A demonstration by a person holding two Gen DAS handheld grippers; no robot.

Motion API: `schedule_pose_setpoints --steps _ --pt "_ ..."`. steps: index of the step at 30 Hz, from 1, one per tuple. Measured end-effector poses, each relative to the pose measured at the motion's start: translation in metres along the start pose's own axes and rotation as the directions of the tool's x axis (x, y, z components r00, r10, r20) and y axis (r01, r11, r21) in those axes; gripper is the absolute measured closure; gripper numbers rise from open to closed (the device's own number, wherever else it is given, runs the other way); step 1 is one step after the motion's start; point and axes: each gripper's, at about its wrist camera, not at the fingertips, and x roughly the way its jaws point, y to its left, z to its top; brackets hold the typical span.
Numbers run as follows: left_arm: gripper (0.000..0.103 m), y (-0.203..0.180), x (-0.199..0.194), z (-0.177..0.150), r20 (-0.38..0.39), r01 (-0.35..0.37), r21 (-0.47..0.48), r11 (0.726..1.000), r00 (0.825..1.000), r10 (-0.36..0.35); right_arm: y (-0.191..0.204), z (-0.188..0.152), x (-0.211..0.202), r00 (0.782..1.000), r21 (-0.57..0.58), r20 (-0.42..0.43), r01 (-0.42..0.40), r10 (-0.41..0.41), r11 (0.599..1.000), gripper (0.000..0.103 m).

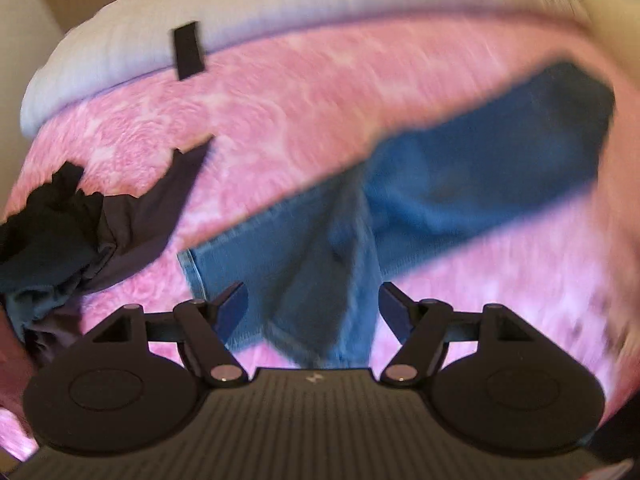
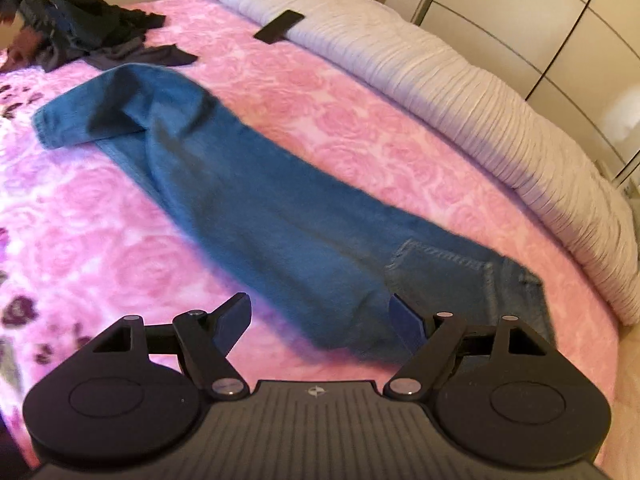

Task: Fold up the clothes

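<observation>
The long blue denim jeans (image 2: 256,200) lie flat on the pink rose-patterned blanket (image 2: 360,128), running diagonally away from the right gripper (image 2: 320,320), waistband nearest. Both the right and the left gripper (image 1: 312,308) are spread, gripping nothing. Bare blanket flanks both long edges.

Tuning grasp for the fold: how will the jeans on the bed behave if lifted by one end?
The jeans lie limp, with one leg end flopped over itself, so they will probably sag and drape. The denim looks thick, so likely heavy for a single pinch. The plush pink blanket may drag on them if pushed.
</observation>
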Motion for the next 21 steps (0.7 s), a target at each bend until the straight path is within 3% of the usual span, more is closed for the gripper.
schedule_pose_setpoints --steps 5,7,11,13,14,16,18,19,20,21 --pt "0.038 -0.013 0.044 -0.026 -0.042 0.019 0.011 1.000 0.999 -0.019 0.038 0.004 -0.020 1.000 0.011 0.002 -0.012 0.011 1.000 0.025" --pt "0.048 -0.005 0.061 -0.030 -0.050 0.058 0.036 0.998 0.997 -0.057 0.053 0.013 -0.021 1.000 0.022 -0.004 0.001 -0.001 1.000 0.024" --pt "0.091 0.011 0.083 -0.038 -0.089 0.175 0.130 0.976 0.982 -0.165 0.090 0.043 -0.004 0.997 0.040 -0.034 0.067 -0.065 0.997 0.024" --pt "0.093 0.021 0.081 -0.039 -0.111 0.261 0.190 0.946 0.963 -0.244 0.110 0.063 0.007 0.992 0.094 -0.075 0.105 -0.098 0.990 0.024" --pt "0.094 0.032 0.072 -0.035 -0.113 0.329 0.192 0.924 0.943 -0.312 0.120 0.073 0.013 0.989 0.126 -0.098 0.125 -0.113 0.984 0.024" --pt "0.094 0.064 0.049 -0.022 -0.121 0.497 0.140 0.856 0.867 -0.484 0.140 0.093 0.024 0.981 0.181 -0.141 0.160 -0.136 0.970 0.024" --pt "0.094 0.109 0.027 -0.002 -0.098 0.662 0.058 0.747 0.749 -0.656 0.159 0.112 0.030 0.975 0.220 -0.171 0.181 -0.145 0.958 0.024" --pt "0.094 0.133 0.019 0.008 -0.078 0.705 0.036 0.708 0.708 -0.702 0.168 0.122 0.032 0.971 0.240 -0.186 0.192 -0.150 0.952 0.024" --pt "0.094 0.154 0.020 0.017 -0.066 0.708 0.027 0.706 0.706 -0.705 0.178 0.131 0.034 0.970 0.241 -0.191 0.194 -0.149 0.951 0.024" --pt "0.094 0.174 0.030 0.024 -0.070 0.692 0.008 0.722 0.720 -0.690 0.187 0.139 0.034 0.971 0.229 -0.185 0.190 -0.149 0.955 0.023"
